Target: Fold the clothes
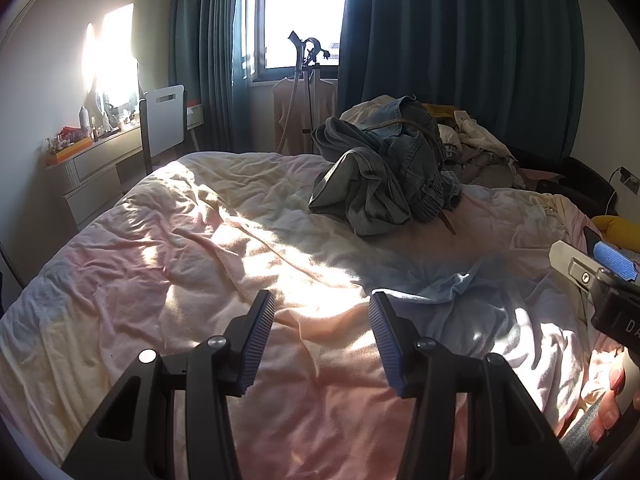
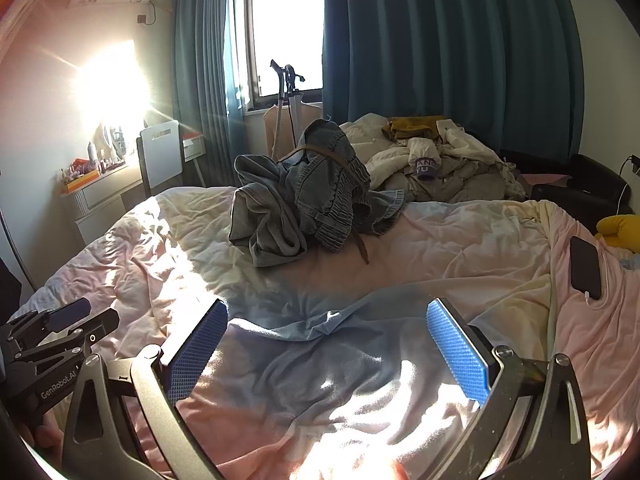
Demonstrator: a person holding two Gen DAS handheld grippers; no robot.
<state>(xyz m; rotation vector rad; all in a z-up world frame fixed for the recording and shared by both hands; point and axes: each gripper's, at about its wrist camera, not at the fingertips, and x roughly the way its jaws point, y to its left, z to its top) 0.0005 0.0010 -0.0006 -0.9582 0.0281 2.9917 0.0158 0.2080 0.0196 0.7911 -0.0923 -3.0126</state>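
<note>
**Grippers poised over sunlit laundry**

The left gripper [image 1: 322, 312] and right gripper [image 2: 328, 328] hover above a rumpled bed [image 2: 460, 240], jaws spread wide, holding nothing. A pale blue garment [image 2: 320, 356] lies crumpled just beneath the right gripper. A heap of denim clothes [image 2: 304, 200] sits farther back, mid-bed.

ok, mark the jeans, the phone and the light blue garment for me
jeans [image 2: 304, 204]: right wrist view, middle of the crumpled denim heap.
phone [image 2: 585, 267]: right wrist view, centre of its dark screen.
light blue garment [image 2: 320, 344]: right wrist view, wrinkled middle between the tool's fingers.
</note>
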